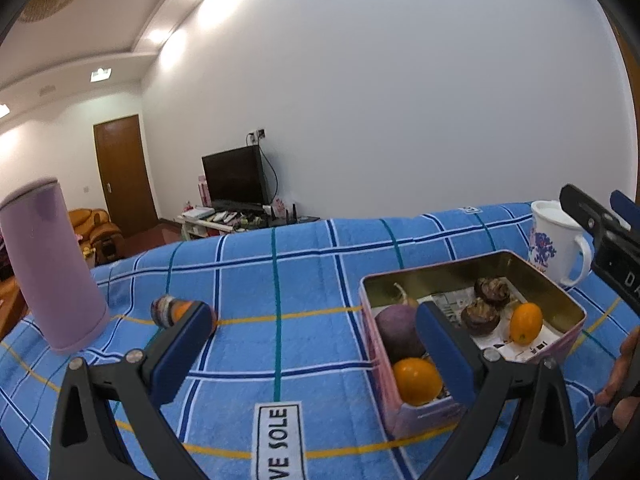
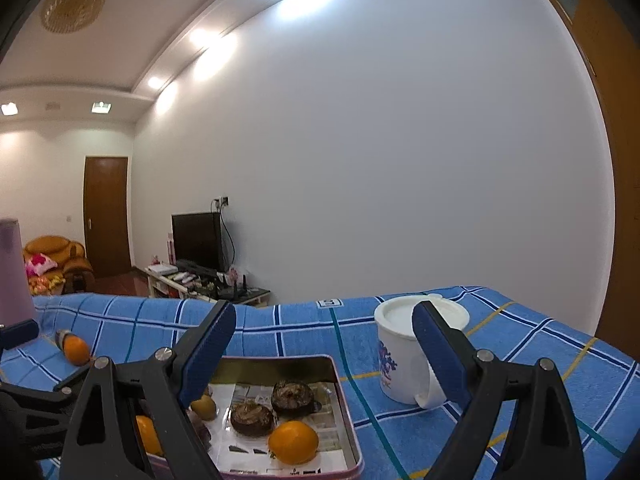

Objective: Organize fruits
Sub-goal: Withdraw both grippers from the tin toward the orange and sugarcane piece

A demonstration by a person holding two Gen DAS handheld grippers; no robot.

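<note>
A pink tin box (image 1: 472, 261) with a gold inside holds a purple round fruit (image 1: 396, 332), two oranges (image 1: 416, 380) (image 1: 526, 322) and two dark brown fruits (image 1: 482, 316). My left gripper (image 1: 314, 348) is open and holds nothing; its right finger hangs over the tin's near left corner. A loose orange (image 1: 182, 310) lies on the cloth behind its left finger, against a small dark striped thing (image 1: 163, 310). My right gripper (image 2: 324, 356) is open above the tin box (image 2: 344, 400), over an orange (image 2: 293, 442) and the brown fruits (image 2: 252, 418). The loose orange (image 2: 76, 350) lies far left.
A blue checked cloth (image 1: 280, 280) covers the table. A tall pink cylinder (image 1: 52, 268) stands at the left. A lidded white mug (image 2: 404, 356) stands right of the tin, behind my right gripper's right finger. A hand (image 1: 620, 364) shows at the right edge.
</note>
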